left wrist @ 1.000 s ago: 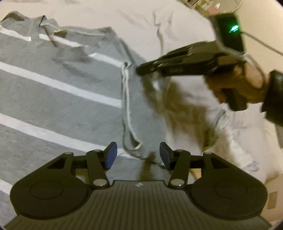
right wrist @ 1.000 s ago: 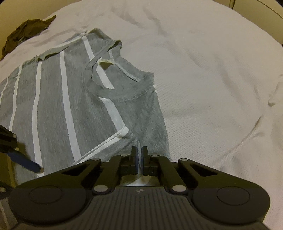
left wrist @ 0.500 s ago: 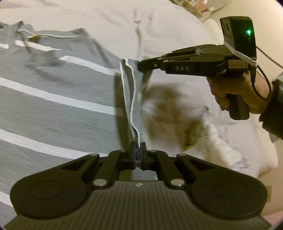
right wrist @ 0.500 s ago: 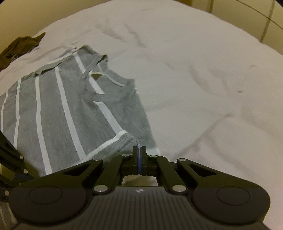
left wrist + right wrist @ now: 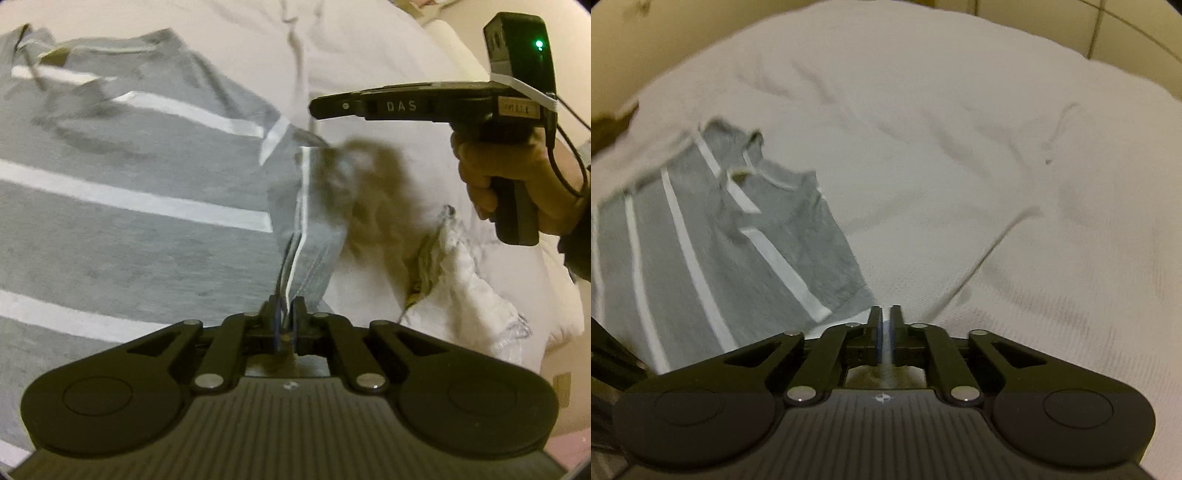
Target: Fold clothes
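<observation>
Lifted since half a second ago, the sleeve of the grey striped shirt now hangs higher off the bed, and the shirt's body has slid further from the right tool. Both tools are pressed together on sleeve fabric: the left tool pinches its near hem, the right one, ahead and to the right, its far end.
</observation>
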